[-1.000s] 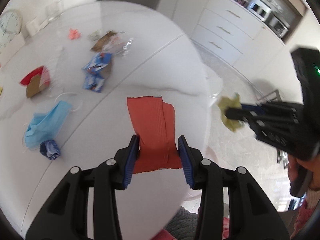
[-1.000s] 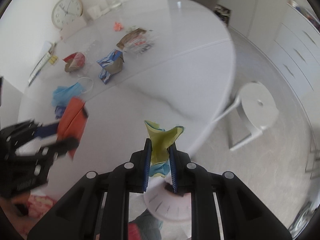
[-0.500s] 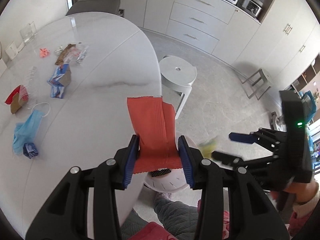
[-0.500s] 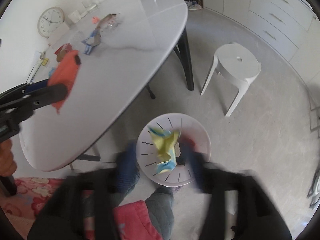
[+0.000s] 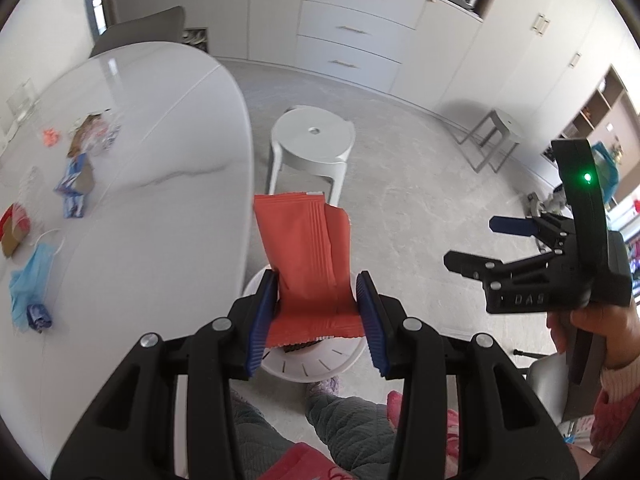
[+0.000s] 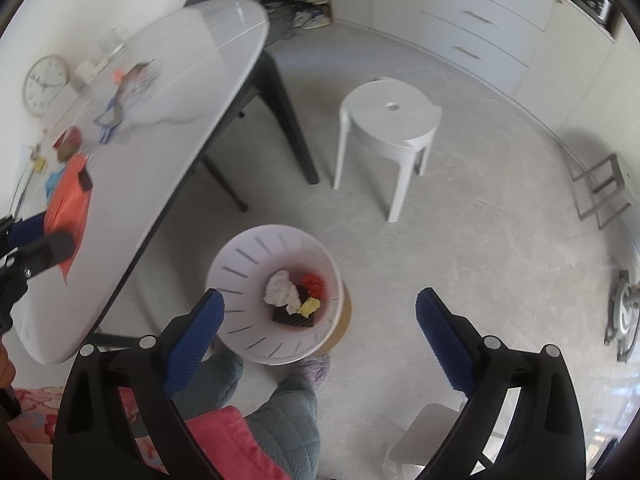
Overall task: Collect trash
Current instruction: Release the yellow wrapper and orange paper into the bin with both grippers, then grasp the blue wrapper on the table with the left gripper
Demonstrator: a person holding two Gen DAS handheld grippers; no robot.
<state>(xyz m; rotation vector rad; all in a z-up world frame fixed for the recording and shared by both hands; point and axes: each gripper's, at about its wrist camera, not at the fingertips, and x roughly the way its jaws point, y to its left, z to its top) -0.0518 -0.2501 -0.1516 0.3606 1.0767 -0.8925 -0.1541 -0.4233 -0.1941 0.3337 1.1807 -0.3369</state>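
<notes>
While your left gripper [image 5: 316,300] pinches the flat orange foil wrapper [image 5: 308,256] between its blue pads, you hold it beyond the white oval table's [image 5: 160,184] edge, above the white slotted plastic bin [image 6: 248,280] on the floor. Your right gripper [image 6: 320,316] hangs spread wide and empty over that bin, which holds a crumpled yellow wrapper [image 6: 309,306], white paper and a red scrap. Blue face mask [image 5: 30,276] lies on the table.
</notes>
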